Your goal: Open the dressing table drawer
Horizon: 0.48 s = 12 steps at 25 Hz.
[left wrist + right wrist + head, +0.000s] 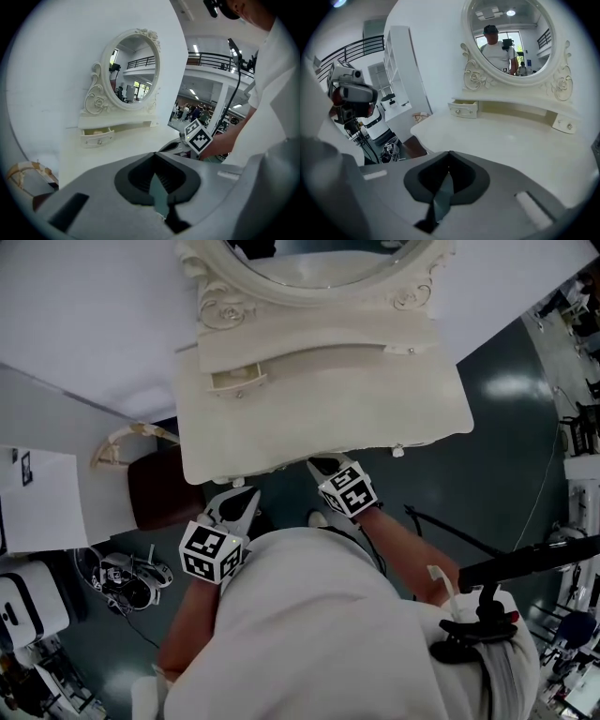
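Note:
The cream dressing table carries an oval mirror. Under the mirror, its small left drawer is pulled out, showing also in the left gripper view and the right gripper view. The small right drawer sits flush. A knob shows on the table's front edge. My left gripper hangs just off the front edge, shut with nothing in it. My right gripper is at the front edge, shut and empty.
A dark-seated chair with an ornate cream back stands left of the table. Cables and gear lie on the floor beside a white device. A black camera rig hangs at my right side.

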Each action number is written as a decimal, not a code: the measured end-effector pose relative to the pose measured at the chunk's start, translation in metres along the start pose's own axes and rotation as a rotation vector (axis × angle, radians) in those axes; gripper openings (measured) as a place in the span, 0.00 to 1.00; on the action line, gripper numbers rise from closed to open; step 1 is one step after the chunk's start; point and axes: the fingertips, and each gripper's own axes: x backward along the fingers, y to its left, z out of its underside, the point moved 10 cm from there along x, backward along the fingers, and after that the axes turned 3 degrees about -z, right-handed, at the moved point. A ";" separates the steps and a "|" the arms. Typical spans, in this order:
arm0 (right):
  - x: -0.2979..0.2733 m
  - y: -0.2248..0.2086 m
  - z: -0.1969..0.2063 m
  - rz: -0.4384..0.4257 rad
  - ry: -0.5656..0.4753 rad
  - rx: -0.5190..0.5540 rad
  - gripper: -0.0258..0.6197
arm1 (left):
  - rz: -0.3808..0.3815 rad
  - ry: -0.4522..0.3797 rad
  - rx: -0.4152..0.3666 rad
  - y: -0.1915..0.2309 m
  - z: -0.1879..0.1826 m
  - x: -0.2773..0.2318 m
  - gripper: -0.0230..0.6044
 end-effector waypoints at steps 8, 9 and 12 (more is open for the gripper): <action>0.050 0.003 0.031 -0.043 -0.002 0.057 0.04 | -0.044 0.000 0.025 -0.047 0.017 -0.003 0.04; 0.055 0.004 0.034 -0.047 -0.003 0.067 0.04 | -0.046 0.004 0.025 -0.052 0.019 -0.003 0.04; 0.069 0.007 0.041 -0.058 -0.012 0.088 0.04 | -0.056 0.009 0.027 -0.067 0.025 -0.005 0.04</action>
